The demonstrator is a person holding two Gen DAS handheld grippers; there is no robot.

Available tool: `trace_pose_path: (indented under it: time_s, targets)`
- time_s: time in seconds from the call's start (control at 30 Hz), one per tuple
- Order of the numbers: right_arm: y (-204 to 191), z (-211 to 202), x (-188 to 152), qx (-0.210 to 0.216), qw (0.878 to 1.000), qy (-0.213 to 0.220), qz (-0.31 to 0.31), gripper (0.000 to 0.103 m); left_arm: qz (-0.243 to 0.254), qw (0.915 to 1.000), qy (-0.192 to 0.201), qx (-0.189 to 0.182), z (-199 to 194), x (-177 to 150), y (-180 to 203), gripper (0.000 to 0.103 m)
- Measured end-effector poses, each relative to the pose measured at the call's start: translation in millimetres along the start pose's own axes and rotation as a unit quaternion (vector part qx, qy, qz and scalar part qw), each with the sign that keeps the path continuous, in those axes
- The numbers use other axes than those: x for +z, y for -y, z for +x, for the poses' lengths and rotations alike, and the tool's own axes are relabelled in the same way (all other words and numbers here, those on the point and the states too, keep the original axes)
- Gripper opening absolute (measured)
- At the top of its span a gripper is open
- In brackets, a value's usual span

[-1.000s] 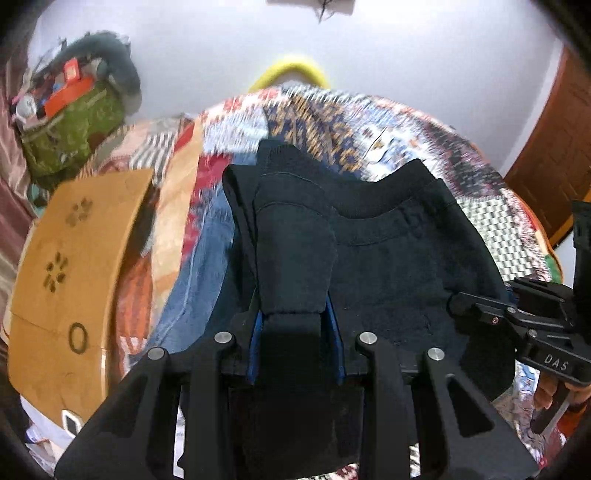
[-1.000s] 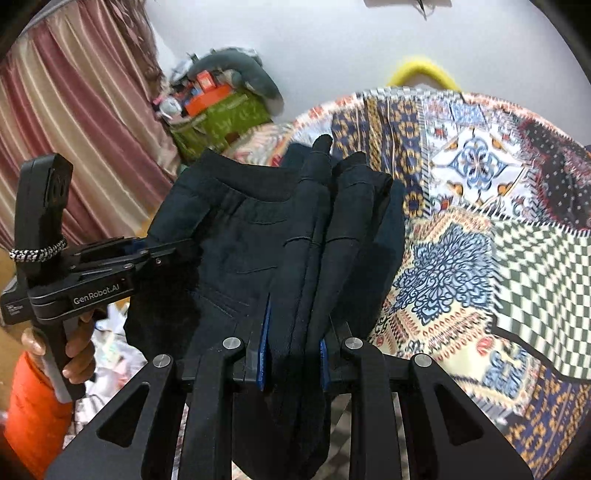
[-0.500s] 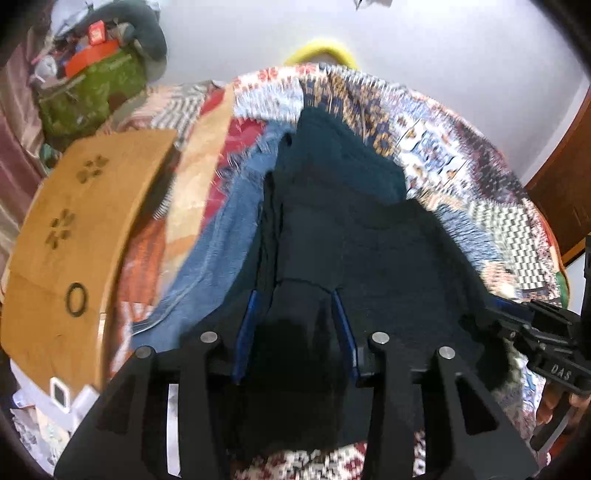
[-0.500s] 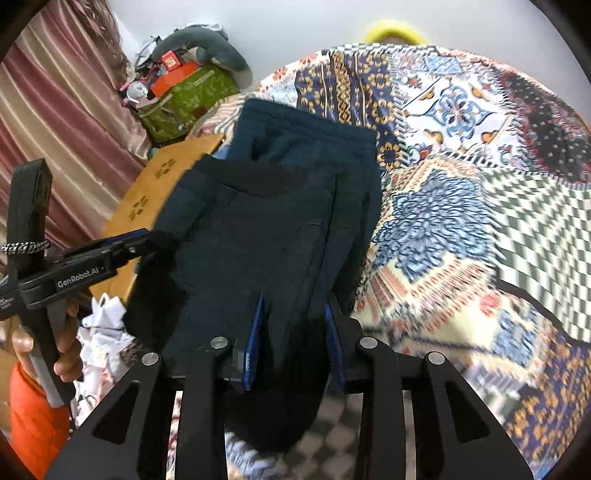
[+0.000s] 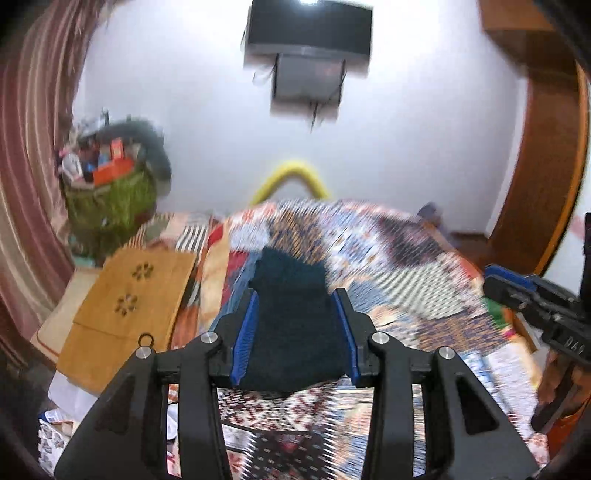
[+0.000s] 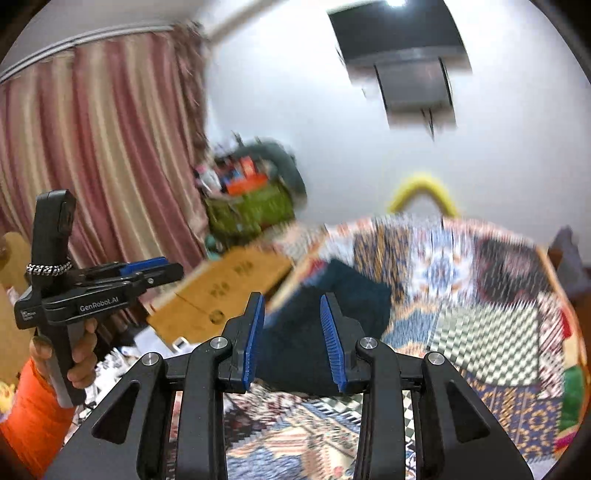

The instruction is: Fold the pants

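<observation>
Though both views are smeared with motion, the pants (image 5: 291, 317) can be made out as a compact dark bundle lying on the quilt (image 5: 406, 266), near its left edge and just beside the wooden board (image 5: 125, 295). From where I stand the folding looks essentially finished: the cloth sits doubled over on itself, no leg trails loose, and all that seems left is perhaps a pat to flatten it or carrying it off.

A second ago each tool had a pinch of the fabric and was lifting it clear; half a second ago they were laying the upper layer down onto the lower. Now both have let go and drawn back and upward, so the wall and the dark screen (image 5: 310, 29) fill the top of each view.

The left gripper (image 5: 297, 328) stands wide apart with nothing between its blue pads, the bundle merely showing through the gap. The right gripper (image 6: 291, 339) is likewise spread and empty. Neither touches the cloth.
</observation>
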State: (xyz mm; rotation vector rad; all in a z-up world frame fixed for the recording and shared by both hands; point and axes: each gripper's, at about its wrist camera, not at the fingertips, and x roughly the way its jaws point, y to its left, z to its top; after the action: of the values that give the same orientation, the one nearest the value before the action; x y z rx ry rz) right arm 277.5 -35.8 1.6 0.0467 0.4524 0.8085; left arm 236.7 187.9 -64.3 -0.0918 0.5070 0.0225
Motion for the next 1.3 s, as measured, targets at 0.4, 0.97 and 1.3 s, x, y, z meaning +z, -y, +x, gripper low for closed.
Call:
trace_pose_path:
  time_s: [0.4, 0.97, 1.3]
  targets:
    - [-85, -108, -24, -0.016, 0.994, 0.103, -0.028, 0.039, 0.031, 0.9855, 0.158, 0.053, -169, -58, 63, 0.060]
    - [-88, -127, -34, -0.099, 0.986, 0.127, -0.036, 0.102, 0.021, 0.9836, 0.172, 0.051, -199, -92, 74, 0.102]
    - [-86, -131, -43, -0.102, 0.986, 0.127, -0.033, 0.102, 0.030, 0.9834, 0.173, 0.046, -195, -95, 77, 0.103]
